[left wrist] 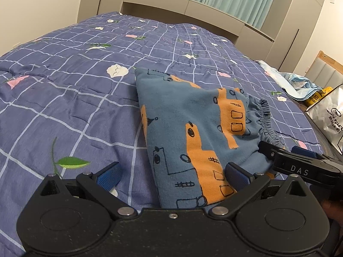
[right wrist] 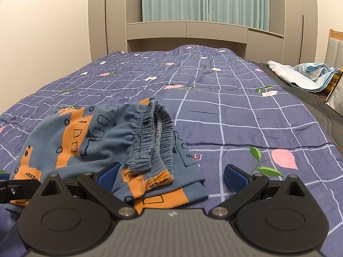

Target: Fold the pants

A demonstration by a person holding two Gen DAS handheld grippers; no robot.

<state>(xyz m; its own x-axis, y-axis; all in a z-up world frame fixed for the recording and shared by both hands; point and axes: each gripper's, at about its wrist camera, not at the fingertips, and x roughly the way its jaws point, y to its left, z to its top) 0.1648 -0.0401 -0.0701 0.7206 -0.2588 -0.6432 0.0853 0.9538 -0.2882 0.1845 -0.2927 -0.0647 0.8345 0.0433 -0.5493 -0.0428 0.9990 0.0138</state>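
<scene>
The blue pants with orange vehicle prints [left wrist: 193, 132] lie folded in a bundle on the bed; they also show in the right wrist view [right wrist: 96, 141], with the gathered elastic waistband [right wrist: 154, 137] on top. My left gripper [left wrist: 173, 175] is open, its jaws spread over the near end of the pants, holding nothing. My right gripper [right wrist: 171, 175] is open and empty, jaws spread over the near right corner of the bundle. The right gripper also shows at the right edge of the left wrist view [left wrist: 300, 162], beside the waistband.
The bed carries a purple checked quilt with flowers [left wrist: 85, 85]. A light blue cloth [right wrist: 304, 75] lies at the bed's right edge, next to a white bag [left wrist: 330, 115]. Beige cabinets [right wrist: 193, 30] and green curtains stand behind the bed.
</scene>
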